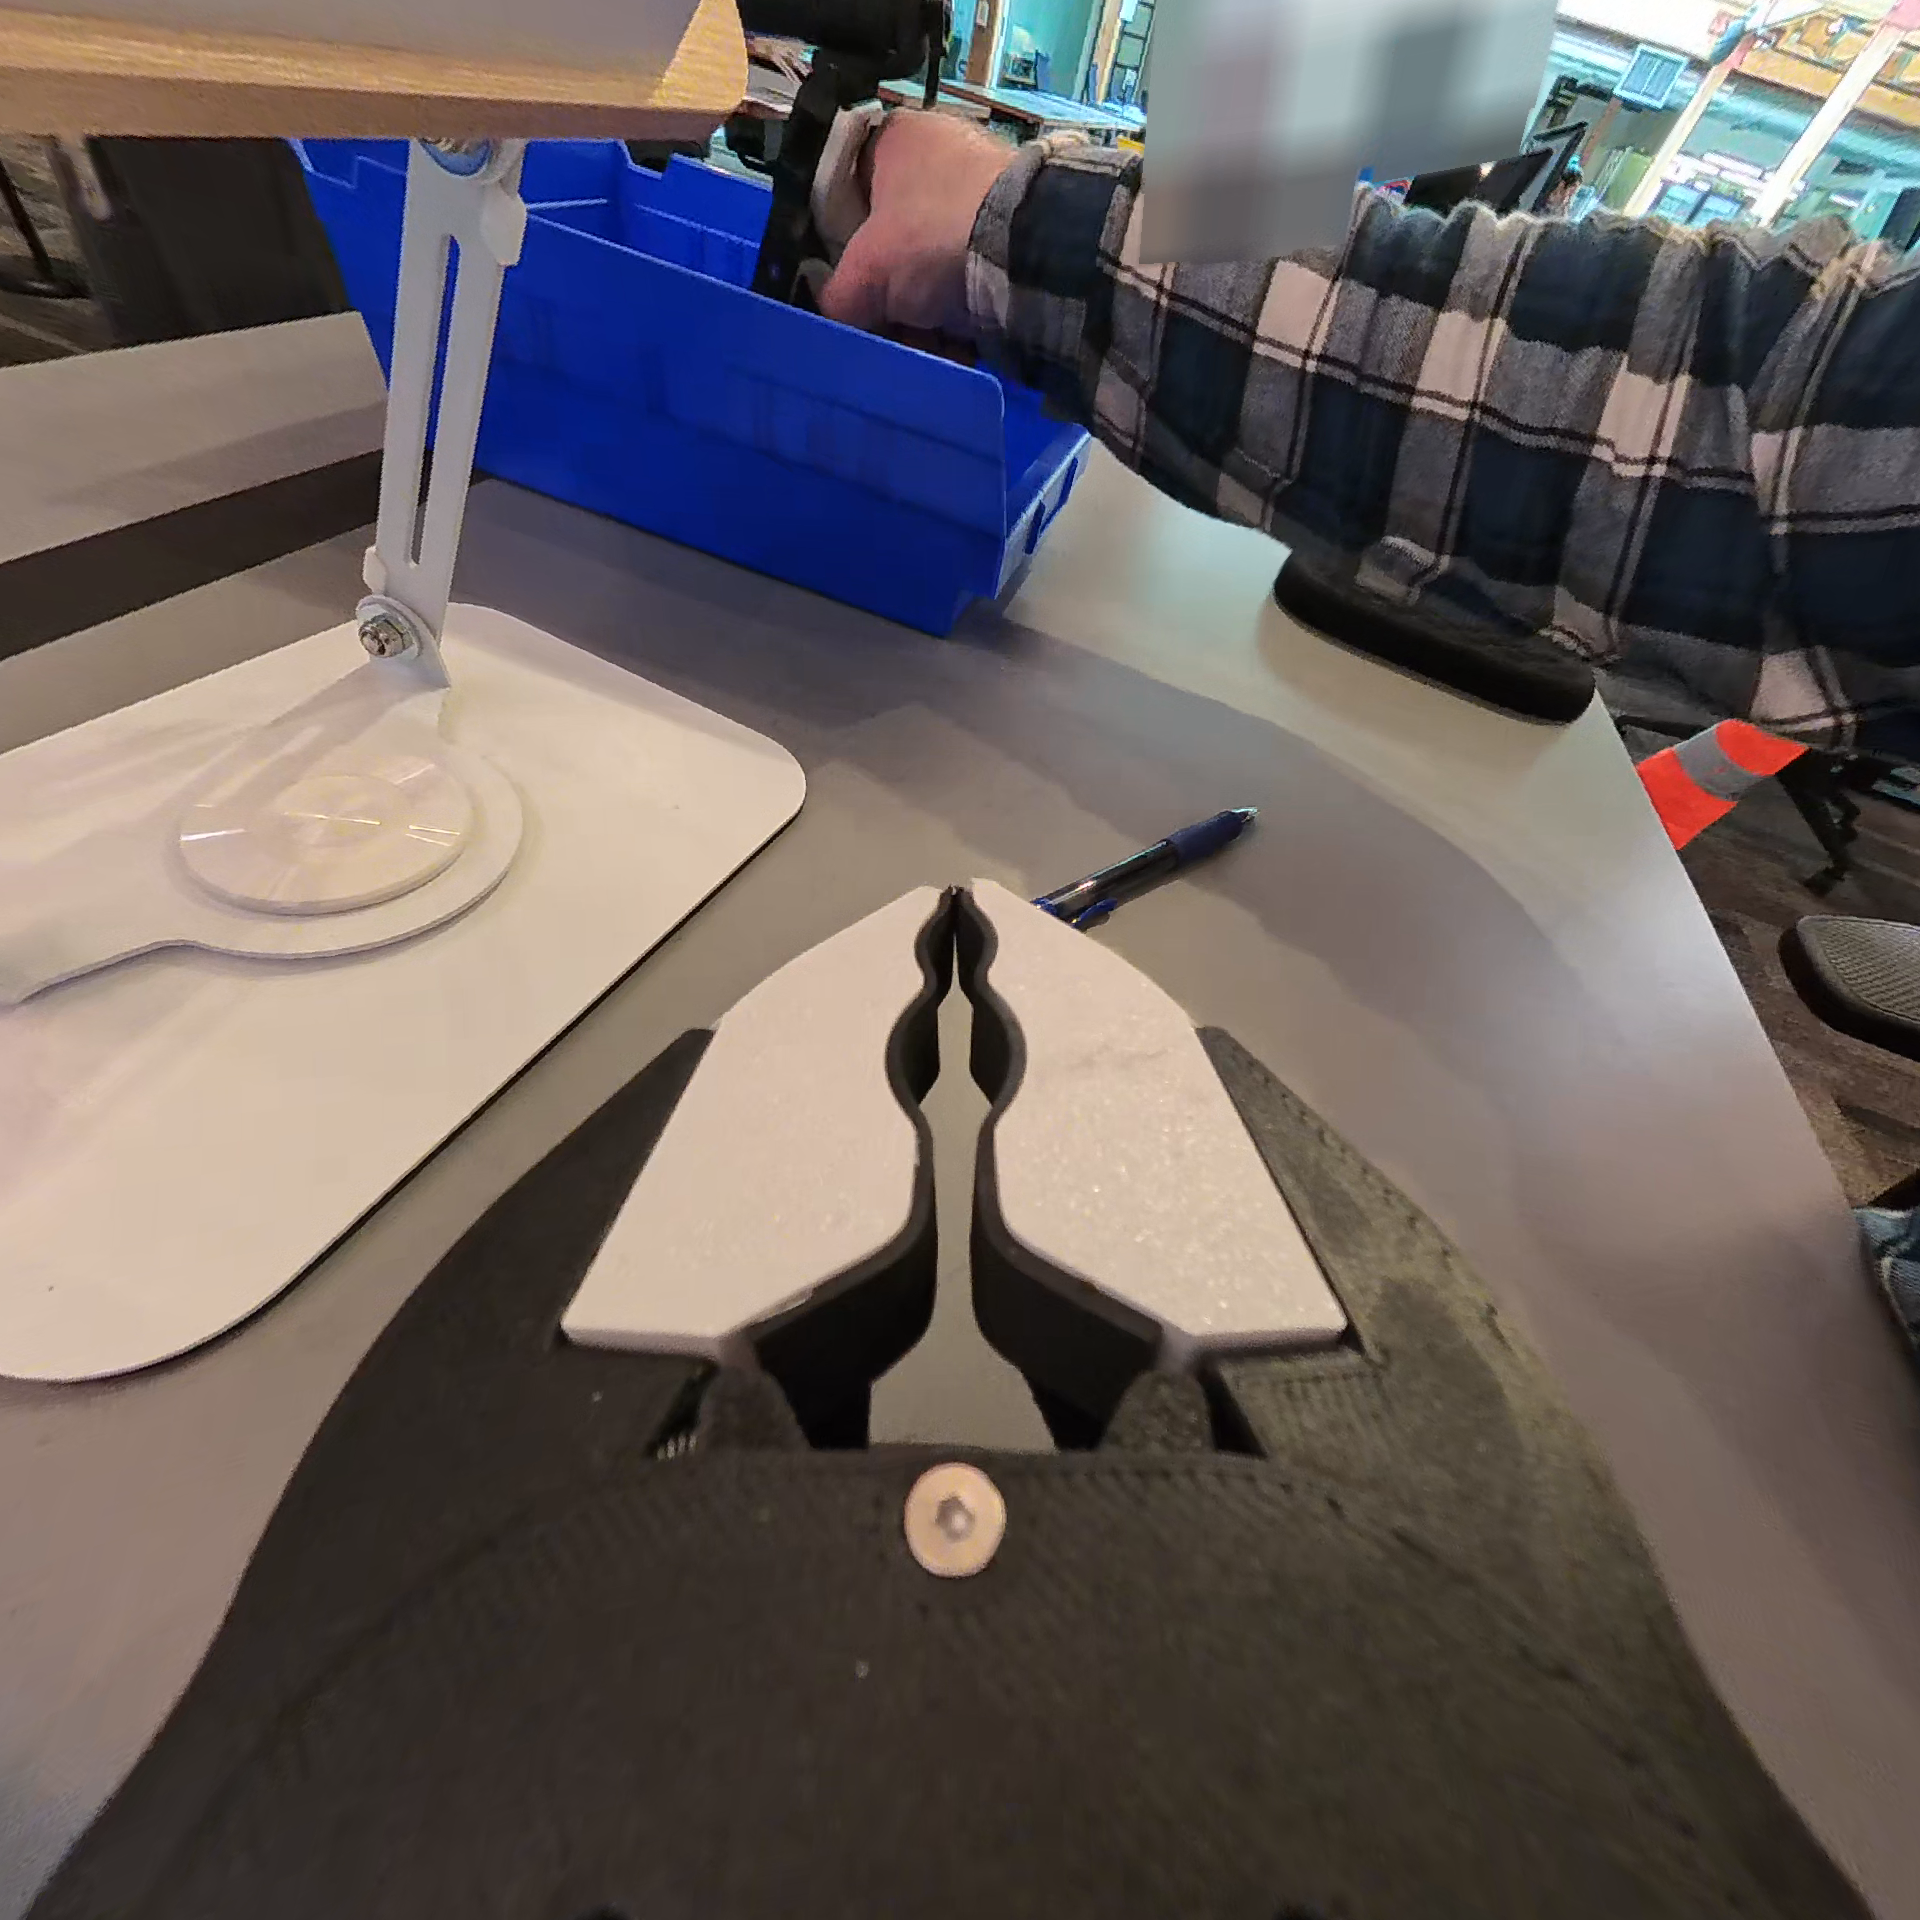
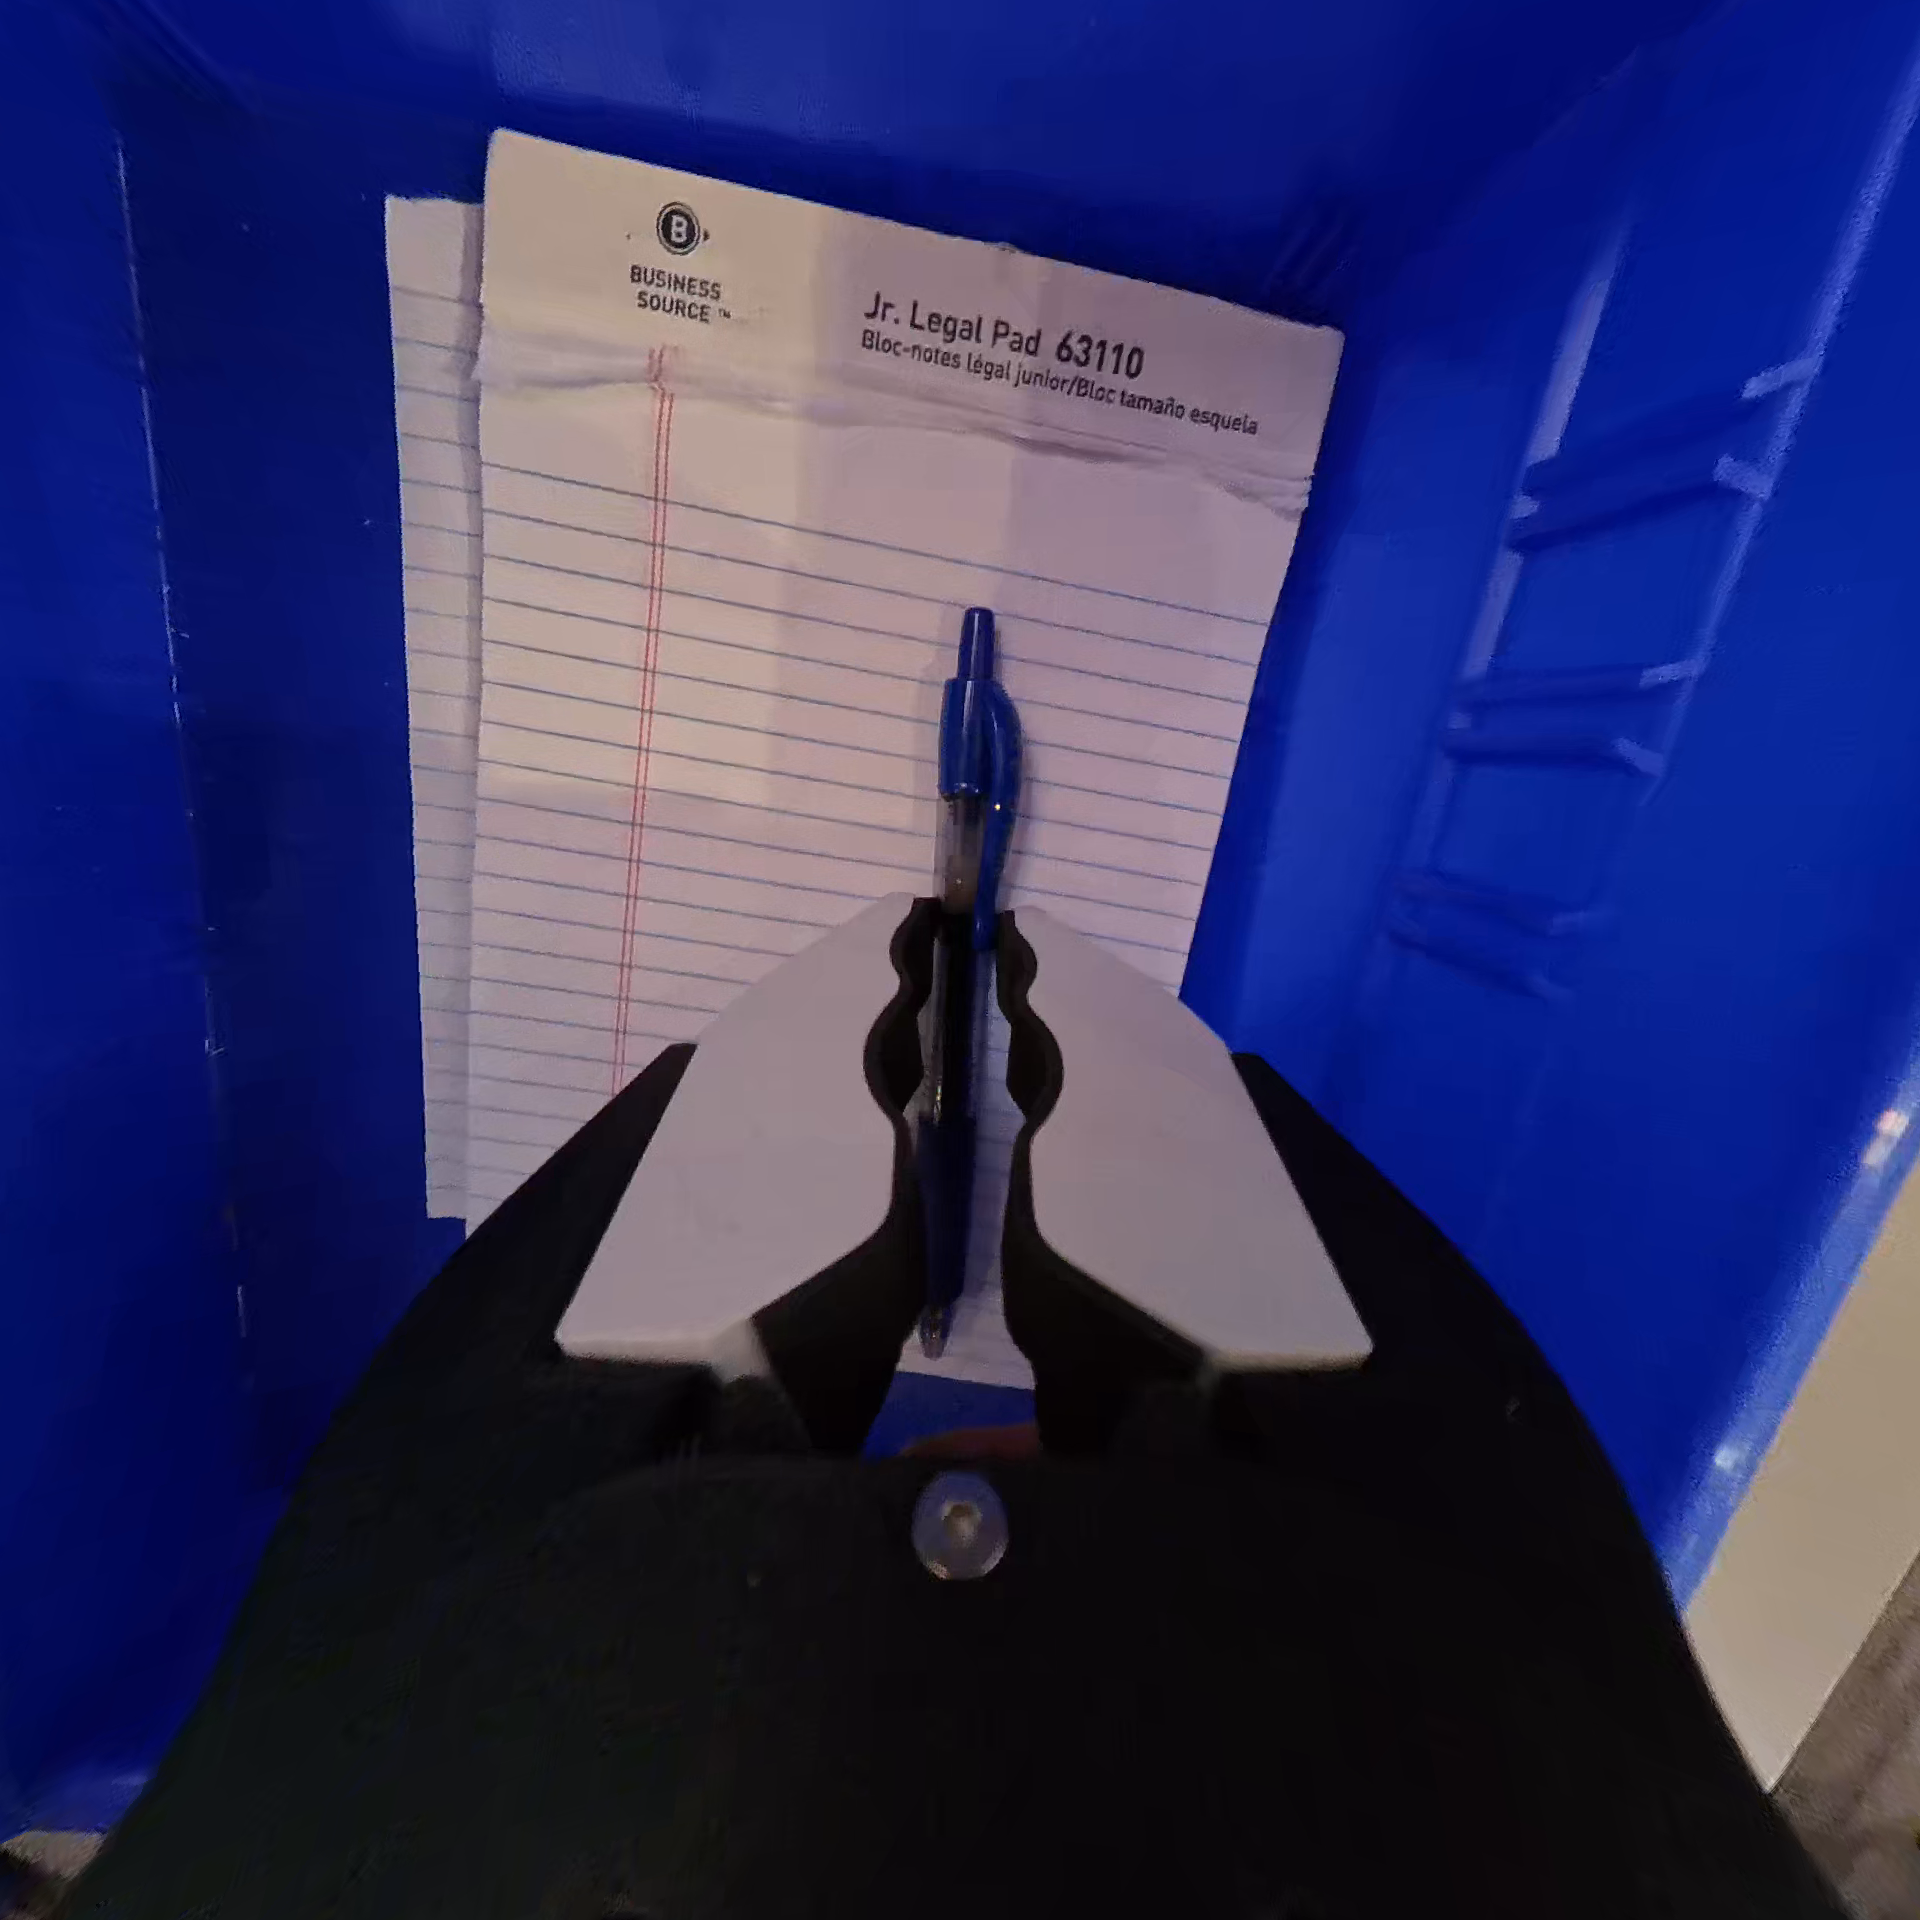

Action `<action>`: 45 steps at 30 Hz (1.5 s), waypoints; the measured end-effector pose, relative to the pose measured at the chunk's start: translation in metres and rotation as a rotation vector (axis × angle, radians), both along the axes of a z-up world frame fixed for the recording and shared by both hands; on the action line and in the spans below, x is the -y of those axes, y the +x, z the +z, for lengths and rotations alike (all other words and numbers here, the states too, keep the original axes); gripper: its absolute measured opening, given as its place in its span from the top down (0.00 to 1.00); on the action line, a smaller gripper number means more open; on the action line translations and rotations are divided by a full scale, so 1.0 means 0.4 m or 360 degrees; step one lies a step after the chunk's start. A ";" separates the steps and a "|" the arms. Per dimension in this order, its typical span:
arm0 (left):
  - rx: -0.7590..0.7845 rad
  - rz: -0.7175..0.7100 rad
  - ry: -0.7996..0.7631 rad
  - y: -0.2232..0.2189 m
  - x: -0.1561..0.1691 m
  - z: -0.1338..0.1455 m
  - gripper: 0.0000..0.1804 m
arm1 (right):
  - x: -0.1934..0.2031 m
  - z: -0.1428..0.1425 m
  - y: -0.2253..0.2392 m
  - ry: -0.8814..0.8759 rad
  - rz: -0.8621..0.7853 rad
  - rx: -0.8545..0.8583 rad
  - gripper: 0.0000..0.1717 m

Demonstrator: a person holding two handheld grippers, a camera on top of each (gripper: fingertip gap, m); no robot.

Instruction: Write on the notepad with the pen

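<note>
Left wrist view, left to right. Upper left: wood shelf (image 1: 364, 62) on a white stand (image 1: 436, 416), whose flat white base (image 1: 312, 1039) lies left of centre on the grey table (image 1: 1247, 1039). Top centre: blue bin (image 1: 727, 416), and the person's hand (image 1: 904, 239) reaches into it gripping the black handle of the right gripper, fingers hidden there. Centre bottom: left gripper (image 1: 956, 896) clenched, pads meeting on nothing. Just right of its tips a second pen (image 1: 1153, 860), blue and clear, lies flat on the table, apart from the pads. Right: plaid sleeve (image 1: 1455, 416) over a black pad (image 1: 1434, 644); orange cone (image 1: 1714, 774) past the table edge.

Right wrist view, left to right. Blue bin wall (image 2: 208, 727) on the left. Notepad (image 2: 810, 644) lies flat on the bin floor, centre frame: white, blue-ruled, red margin line at left, printed header strip with a round logo and text along the top (writing not transcribed), and another ruled sheet pokes out at its left edge. No handwriting visible on the page. Right gripper (image 2: 961, 914) clamps the pen (image 2: 971, 748), blue cap and clip end pointing to the top of the frame, barrel running down between the pads (image 2: 1101, 1091), over the lower right part of the page. Ribbed bin wall on the right.
</note>
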State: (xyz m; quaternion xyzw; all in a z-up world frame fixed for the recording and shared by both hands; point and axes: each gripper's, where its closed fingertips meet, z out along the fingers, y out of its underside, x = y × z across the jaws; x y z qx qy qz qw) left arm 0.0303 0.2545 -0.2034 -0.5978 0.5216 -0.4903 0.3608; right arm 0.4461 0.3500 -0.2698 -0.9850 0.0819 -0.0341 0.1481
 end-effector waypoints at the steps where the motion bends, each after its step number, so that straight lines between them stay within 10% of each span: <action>1: -0.0006 -0.0009 -0.0001 0.001 0.002 -0.001 1.00 | -0.002 0.003 0.000 0.0019 0.0005 -0.0009 0.93; 7: 0.0002 -0.0014 -0.0017 0.000 0.001 0.000 1.00 | 0.012 0.160 -0.057 0.0294 0.0155 0.0114 0.77; 13: 0.0000 -0.0005 -0.0024 0.000 -0.001 0.000 1.00 | 0.197 0.381 -0.458 0.0630 0.0947 -0.0008 0.80; 22: -0.0011 0.0002 0.0014 0.001 0.001 -0.002 1.00 | 0.437 0.038 -0.806 0.0051 0.1442 -0.0169 0.79; 29: -0.0019 -0.0001 0.0035 0.000 0.004 -0.003 1.00 | 0.443 -0.019 -0.821 -0.0014 0.1417 -0.0189 0.94; 33: -0.0008 0.0000 0.0029 -0.001 0.003 -0.001 1.00 | 0.415 0.105 -0.817 0.0297 0.1255 -0.0412 0.94; 39: -0.0011 -0.0004 0.0013 0.000 0.002 -0.002 1.00 | 0.278 0.440 -0.523 0.0961 0.0703 -0.0443 0.94; 45: -0.0003 -0.0002 0.0008 -0.002 0.001 -0.001 1.00 | 0.114 0.357 -0.250 0.0857 0.0295 -0.0499 0.94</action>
